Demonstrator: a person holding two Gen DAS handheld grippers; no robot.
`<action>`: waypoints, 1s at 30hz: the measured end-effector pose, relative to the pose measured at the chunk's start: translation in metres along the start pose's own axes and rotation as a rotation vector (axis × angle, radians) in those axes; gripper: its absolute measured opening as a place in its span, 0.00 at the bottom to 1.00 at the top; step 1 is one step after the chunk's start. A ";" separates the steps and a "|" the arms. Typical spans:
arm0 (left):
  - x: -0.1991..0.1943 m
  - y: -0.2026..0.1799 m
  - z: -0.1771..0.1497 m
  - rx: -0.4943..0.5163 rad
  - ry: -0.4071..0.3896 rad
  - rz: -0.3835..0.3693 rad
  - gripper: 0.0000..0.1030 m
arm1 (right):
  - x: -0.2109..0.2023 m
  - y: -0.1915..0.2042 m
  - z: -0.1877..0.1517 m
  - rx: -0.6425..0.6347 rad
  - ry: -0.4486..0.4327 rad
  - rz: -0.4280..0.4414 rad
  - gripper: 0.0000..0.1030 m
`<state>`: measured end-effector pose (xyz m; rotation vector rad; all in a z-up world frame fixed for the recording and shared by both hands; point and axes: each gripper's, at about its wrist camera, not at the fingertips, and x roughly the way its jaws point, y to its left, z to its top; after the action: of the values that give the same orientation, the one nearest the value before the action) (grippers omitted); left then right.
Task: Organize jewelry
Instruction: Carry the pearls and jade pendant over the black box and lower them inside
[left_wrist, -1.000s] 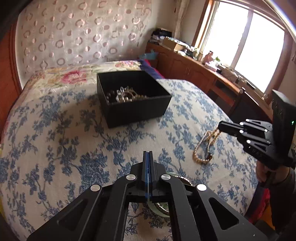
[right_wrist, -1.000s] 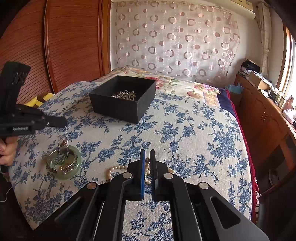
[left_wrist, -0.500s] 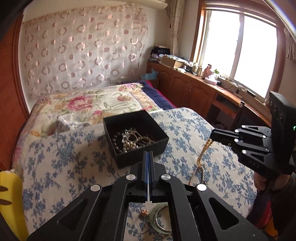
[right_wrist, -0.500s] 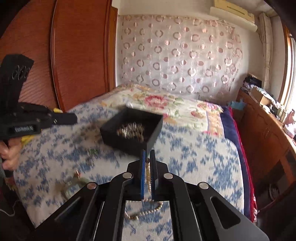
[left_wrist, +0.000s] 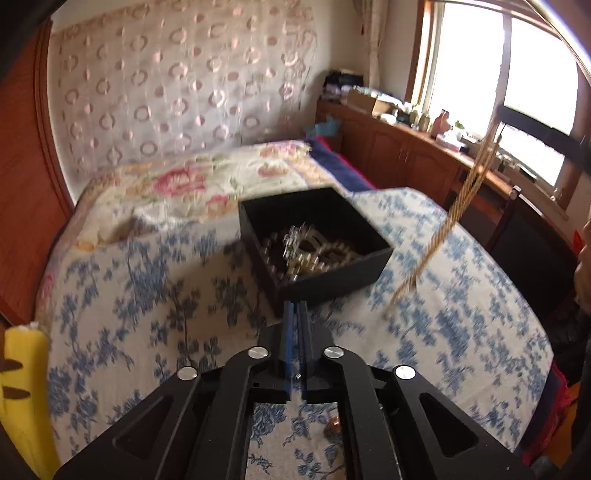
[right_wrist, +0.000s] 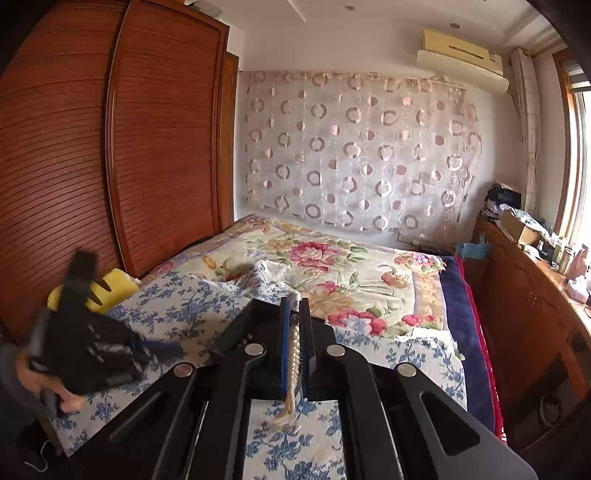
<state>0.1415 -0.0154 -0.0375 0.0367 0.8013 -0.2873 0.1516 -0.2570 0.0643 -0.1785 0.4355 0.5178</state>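
Observation:
A black open box (left_wrist: 369, 275) with several chains and bead strings in it sits on the blue-flowered bedspread (left_wrist: 147, 302). My left gripper (left_wrist: 294, 306) points down at the box's near wall. Its jaws are opening, a narrow gap shows between the blue pads, and I see nothing gripped there. A small copper-coloured bead (left_wrist: 332, 430) shows below its frame. My right gripper (right_wrist: 294, 308) is shut on a pearl necklace (right_wrist: 293, 354), which hangs off the bed as a long strand (left_wrist: 461, 206) right of the box. The left gripper (right_wrist: 162, 347) is at the lower left of the right wrist view.
A yellow cushion (left_wrist: 22, 387) lies at the bed's left edge beside a wooden wardrobe (right_wrist: 110, 147). A flowered quilt (right_wrist: 332, 266) covers the far half of the bed. A cluttered wooden cabinet (left_wrist: 406, 147) runs under the window on the right.
My right gripper has risen and lifted the pearl necklace off the bedspread. My left gripper has come closer to the box, and its pads have parted slightly.

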 end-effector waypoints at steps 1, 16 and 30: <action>0.006 0.002 -0.004 0.002 0.014 0.004 0.19 | 0.001 0.000 0.002 0.000 0.001 0.000 0.05; 0.049 0.014 -0.030 0.016 0.115 0.039 0.05 | 0.011 0.005 0.020 -0.035 -0.001 -0.011 0.05; -0.005 0.004 0.039 0.021 -0.068 0.036 0.05 | 0.016 0.005 0.051 -0.052 -0.037 -0.020 0.05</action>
<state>0.1671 -0.0156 -0.0070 0.0605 0.7298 -0.2613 0.1797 -0.2314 0.1029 -0.2227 0.3842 0.5122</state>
